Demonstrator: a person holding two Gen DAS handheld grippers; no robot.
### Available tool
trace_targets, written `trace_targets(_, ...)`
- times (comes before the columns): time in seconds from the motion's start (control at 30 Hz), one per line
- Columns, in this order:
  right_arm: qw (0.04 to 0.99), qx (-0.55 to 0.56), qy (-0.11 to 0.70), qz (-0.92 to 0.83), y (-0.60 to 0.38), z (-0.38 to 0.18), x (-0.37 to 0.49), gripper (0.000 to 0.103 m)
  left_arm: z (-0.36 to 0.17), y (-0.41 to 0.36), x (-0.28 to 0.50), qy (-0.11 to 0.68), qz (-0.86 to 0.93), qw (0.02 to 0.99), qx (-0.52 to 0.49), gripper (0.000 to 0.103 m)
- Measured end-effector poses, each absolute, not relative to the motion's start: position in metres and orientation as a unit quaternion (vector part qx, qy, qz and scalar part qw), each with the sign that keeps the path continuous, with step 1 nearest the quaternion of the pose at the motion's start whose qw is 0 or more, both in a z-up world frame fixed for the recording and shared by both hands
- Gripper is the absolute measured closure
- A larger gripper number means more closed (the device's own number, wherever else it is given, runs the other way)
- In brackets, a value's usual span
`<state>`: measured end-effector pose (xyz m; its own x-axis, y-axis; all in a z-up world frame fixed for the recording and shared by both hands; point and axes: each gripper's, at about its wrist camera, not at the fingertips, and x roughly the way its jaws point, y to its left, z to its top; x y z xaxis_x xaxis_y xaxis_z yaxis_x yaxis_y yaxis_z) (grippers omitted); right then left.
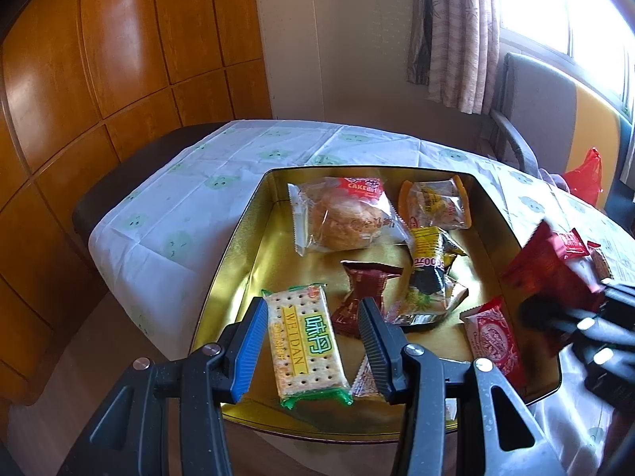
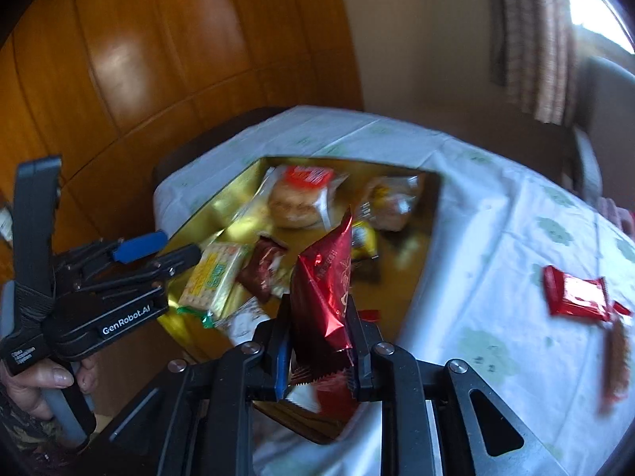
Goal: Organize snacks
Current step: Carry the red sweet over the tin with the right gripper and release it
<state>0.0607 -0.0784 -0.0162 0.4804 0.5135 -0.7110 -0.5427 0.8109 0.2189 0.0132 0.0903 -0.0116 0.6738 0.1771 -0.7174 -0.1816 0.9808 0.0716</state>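
A gold metal tin point(image 1: 254, 214) sits open on a table covered with a white cloth printed in pale green point(image 1: 166, 214), and most of the snacks lie inside it. At its far end are a clear-wrapped cake bun point(image 1: 341, 214) and, to the right, an orange-edged clear packet point(image 1: 434, 200). Nearer the middle are a yellow and black packet point(image 1: 430, 265) and a dark brown wrapper point(image 1: 359, 297), and a red and white patterned packet point(image 1: 496, 337) lies by the right wall. A green-edged WEIDAN cracker pack point(image 1: 303, 341) lies at the near end. The left gripper point(image 1: 313, 341) hovers just above this pack with its fingers apart on either side of it, pressing on nothing. The right gripper point(image 2: 319, 341) is clamped on a shiny red foil snack packet point(image 2: 325, 281), which stands upright between the pads above the tin's near right corner; in the left wrist view it shows blurred at the right edge. Two more red wrapped snacks point(image 2: 575, 293) lie on the cloth outside the tin, well to the right. A hand point(image 2: 35, 384) grips the left gripper's handle.
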Motion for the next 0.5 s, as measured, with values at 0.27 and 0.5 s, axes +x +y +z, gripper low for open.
trace_targets(0.27,0.852,-0.019,0.427,0.301,-0.065,-0.036,0.059,0.076,-0.015,0.096,0.012,0.392,0.1,0.914,-0.005,0.055)
trace_targets(0.5,0.867,0.007,0.414,0.278,-0.087,-0.027,0.053,0.076,-0.011,0.092,0.01,0.386,0.099,0.917,-0.001,0.055)
